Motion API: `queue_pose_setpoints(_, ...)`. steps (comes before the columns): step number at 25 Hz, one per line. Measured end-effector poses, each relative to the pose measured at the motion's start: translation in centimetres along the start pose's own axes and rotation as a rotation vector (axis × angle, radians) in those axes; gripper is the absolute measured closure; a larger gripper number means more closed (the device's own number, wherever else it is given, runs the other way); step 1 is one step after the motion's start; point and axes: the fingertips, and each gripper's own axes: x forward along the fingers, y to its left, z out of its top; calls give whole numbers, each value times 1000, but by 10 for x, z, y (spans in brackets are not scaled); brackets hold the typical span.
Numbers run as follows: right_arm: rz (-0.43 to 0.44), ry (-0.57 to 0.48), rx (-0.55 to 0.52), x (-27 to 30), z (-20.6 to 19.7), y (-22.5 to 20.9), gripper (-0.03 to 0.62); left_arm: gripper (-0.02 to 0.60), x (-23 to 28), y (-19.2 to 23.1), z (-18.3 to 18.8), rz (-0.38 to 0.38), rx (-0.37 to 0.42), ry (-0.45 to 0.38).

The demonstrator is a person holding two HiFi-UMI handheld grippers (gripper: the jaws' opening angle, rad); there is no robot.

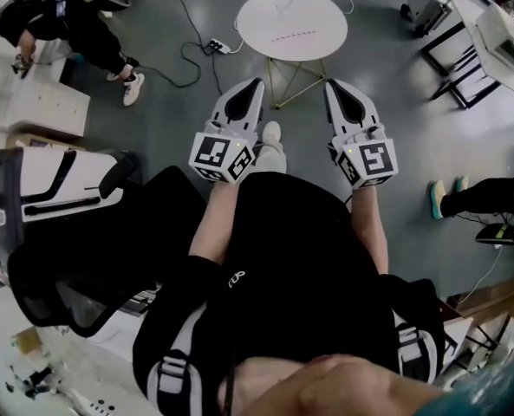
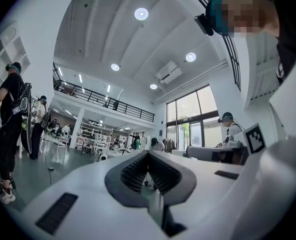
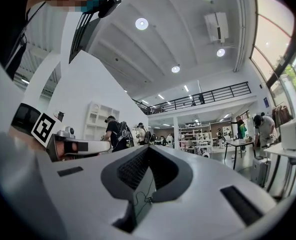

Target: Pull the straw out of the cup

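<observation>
In the head view we look down on both tools held out level over the grey floor (image 1: 152, 111). The left gripper (image 1: 257, 85) points toward 12 o'clock, its jaws pressed together to a single tip with nothing between them. The right gripper (image 1: 331, 86) beside it is pressed together as well, and empty. Just beyond their tips, at 12 o'clock, stands a round white table (image 1: 265, 11). A crouching person (image 1: 74, 24) in black is at 10 o'clock. Where the cup and the straw are we cannot tell.

In the left gripper view we see the ribbed pads (image 2: 135, 174) meeting at the centre, holding nothing. A standing person (image 2: 10, 129) in black is at 9 o'clock and tall windows (image 2: 192, 116) are at 3 o'clock.

In the right gripper view the jaws likewise meet with nothing pinched. White shelving (image 3: 100, 119) is at 9 o'clock and a desk (image 3: 242, 144) at 3 o'clock.
</observation>
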Motion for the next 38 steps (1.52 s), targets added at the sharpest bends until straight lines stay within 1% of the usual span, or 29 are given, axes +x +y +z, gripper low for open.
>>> queue_pose_setpoints(3,-2,-5,0,14,2,-6,579,574,8,8,3,-3,2,-11)
queue_pose_setpoints(6,-1,3,9,30,-5,-12,579,574,17,17,0,-4,-7,-16)
queue_pose_setpoints(10,19,17,4,60,-18,-21,579,574,29,38,-3,25,-11,-28)
queue_pose_setpoints(14,-48,7,-8,86,-23,-44,579,574,42,68,-12,67,-37,-32)
queue_pose_setpoints(17,-62,11,13,110,-31,-60,579,574,57,91,-21,79,-57,-21)
queue_pose_setpoints(21,-66,40,31,141,-48,-78,579,574,88,115,-42,49,-112,26)
queue_pose_setpoints(24,-68,68,53,169,-62,-96,579,574,119,134,-53,38,-132,64)
queue_pose_setpoints(28,-77,96,84,205,-79,-122,579,574,159,157,-64,14,-139,120)
queue_pose_setpoints(31,-89,112,103,230,-93,-131,579,574,177,179,-68,-1,-142,152)
queue_pose_setpoints(33,-112,117,106,246,-103,-141,579,574,191,194,-71,-7,-155,155)
queue_pose_setpoints(35,-153,122,114,262,-111,-157,579,574,211,207,-73,-19,-170,161)
queue_pose_setpoints(38,-179,140,134,281,-121,-167,579,574,235,224,-80,-39,-141,194)
